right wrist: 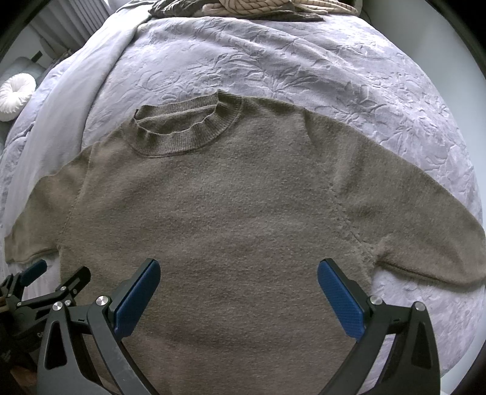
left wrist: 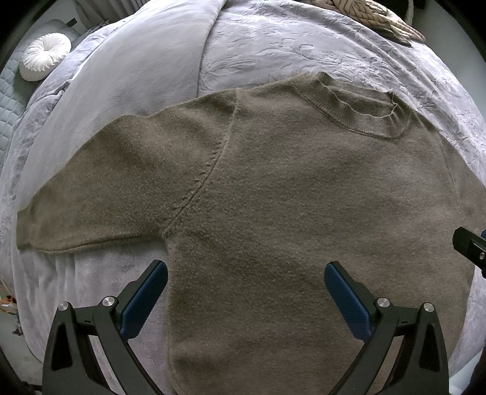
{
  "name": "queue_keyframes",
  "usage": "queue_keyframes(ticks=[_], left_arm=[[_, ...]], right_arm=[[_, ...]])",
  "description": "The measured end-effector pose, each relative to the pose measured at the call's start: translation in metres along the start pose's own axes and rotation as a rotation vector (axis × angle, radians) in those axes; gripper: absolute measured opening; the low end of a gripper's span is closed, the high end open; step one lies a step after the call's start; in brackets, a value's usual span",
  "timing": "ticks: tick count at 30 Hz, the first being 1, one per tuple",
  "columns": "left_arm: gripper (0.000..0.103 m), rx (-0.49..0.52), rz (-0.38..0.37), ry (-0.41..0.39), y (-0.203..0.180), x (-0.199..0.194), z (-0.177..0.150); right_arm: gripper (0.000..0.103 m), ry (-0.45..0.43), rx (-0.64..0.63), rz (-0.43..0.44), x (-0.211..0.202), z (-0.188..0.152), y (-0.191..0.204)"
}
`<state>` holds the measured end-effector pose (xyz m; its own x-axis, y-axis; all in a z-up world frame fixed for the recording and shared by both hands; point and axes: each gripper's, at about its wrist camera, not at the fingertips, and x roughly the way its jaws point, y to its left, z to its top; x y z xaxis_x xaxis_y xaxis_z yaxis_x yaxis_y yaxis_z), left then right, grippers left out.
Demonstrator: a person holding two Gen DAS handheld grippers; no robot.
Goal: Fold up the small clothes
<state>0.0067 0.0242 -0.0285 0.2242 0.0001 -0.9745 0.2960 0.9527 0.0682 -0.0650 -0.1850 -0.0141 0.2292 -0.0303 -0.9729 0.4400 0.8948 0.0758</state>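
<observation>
A brown knitted short-sleeved sweater (left wrist: 273, 197) lies flat and spread out on the bed, collar (left wrist: 358, 106) away from me. It also shows in the right wrist view (right wrist: 231, 212), with its collar (right wrist: 182, 133) at upper left. My left gripper (left wrist: 246, 273) is open and empty above the sweater's left side, near the left sleeve (left wrist: 100, 188). My right gripper (right wrist: 238, 270) is open and empty above the sweater's middle, with the right sleeve (right wrist: 410, 218) to its right. The left gripper (right wrist: 57, 272) shows at the lower left of the right wrist view. The right gripper's tip (left wrist: 470, 246) shows at the right edge of the left wrist view.
The bed is covered by a lavender embossed bedspread (left wrist: 288, 39), also seen in the right wrist view (right wrist: 273, 54). A pile of striped and dark clothes (right wrist: 258, 7) lies at the far end of the bed. A round white pillow (left wrist: 45, 56) sits at the far left.
</observation>
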Motion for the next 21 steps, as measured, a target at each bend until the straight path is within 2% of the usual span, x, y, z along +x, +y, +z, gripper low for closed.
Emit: queue_keyframes(ticks=[18,21], left_arm=[[0.103,0.000,-0.003,-0.003,0.0047,-0.0015,0.0012],[0.103,-0.001,-0.005,-0.005,0.0076,-0.0018,0.0020]], right_arm=[[0.103,0.000,0.005,0.005,0.0012,-0.0016,0.0032],[0.103,-0.031,0.005,0.029,-0.0010,-0.0018,0.0036]])
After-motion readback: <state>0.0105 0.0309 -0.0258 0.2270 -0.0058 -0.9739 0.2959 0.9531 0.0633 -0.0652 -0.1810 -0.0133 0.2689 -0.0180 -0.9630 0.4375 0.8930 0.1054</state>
